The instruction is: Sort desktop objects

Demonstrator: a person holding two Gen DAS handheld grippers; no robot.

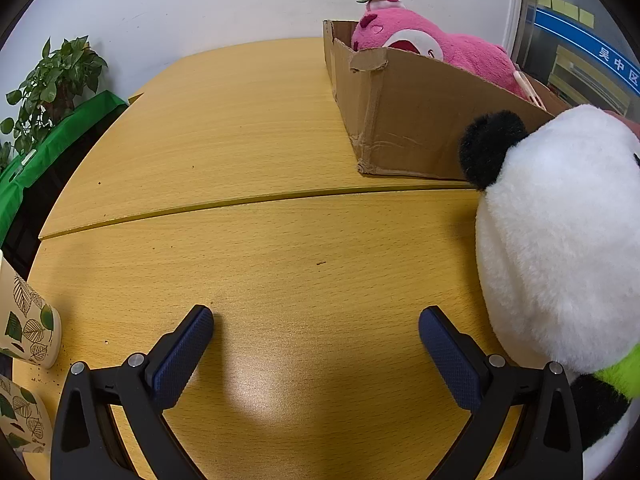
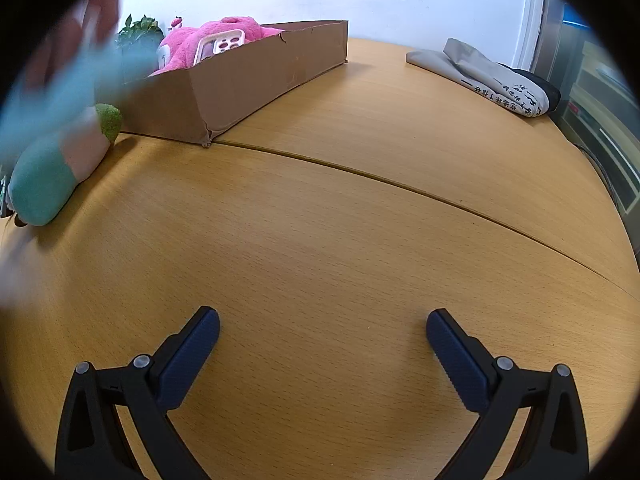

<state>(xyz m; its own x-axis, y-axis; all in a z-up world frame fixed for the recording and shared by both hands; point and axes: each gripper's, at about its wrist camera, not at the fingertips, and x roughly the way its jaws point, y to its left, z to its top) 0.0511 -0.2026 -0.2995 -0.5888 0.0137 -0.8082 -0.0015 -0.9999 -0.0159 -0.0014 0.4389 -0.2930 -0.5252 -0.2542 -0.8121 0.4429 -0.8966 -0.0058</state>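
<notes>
A cardboard box stands at the back of the wooden table and holds a pink plush bear. It also shows in the right wrist view, with the pink plush and a phone case inside. A panda plush sits on the table just right of my left gripper, which is open and empty. My right gripper is open and empty over bare table. A teal, pink and green plush lies at the left of the right wrist view.
Two leaf-patterned paper cups stand at the left table edge. A potted plant and green cloth are beyond the table. A folded grey bag lies at the back right. A blurred hand and blue sleeve cross the left of the right wrist view.
</notes>
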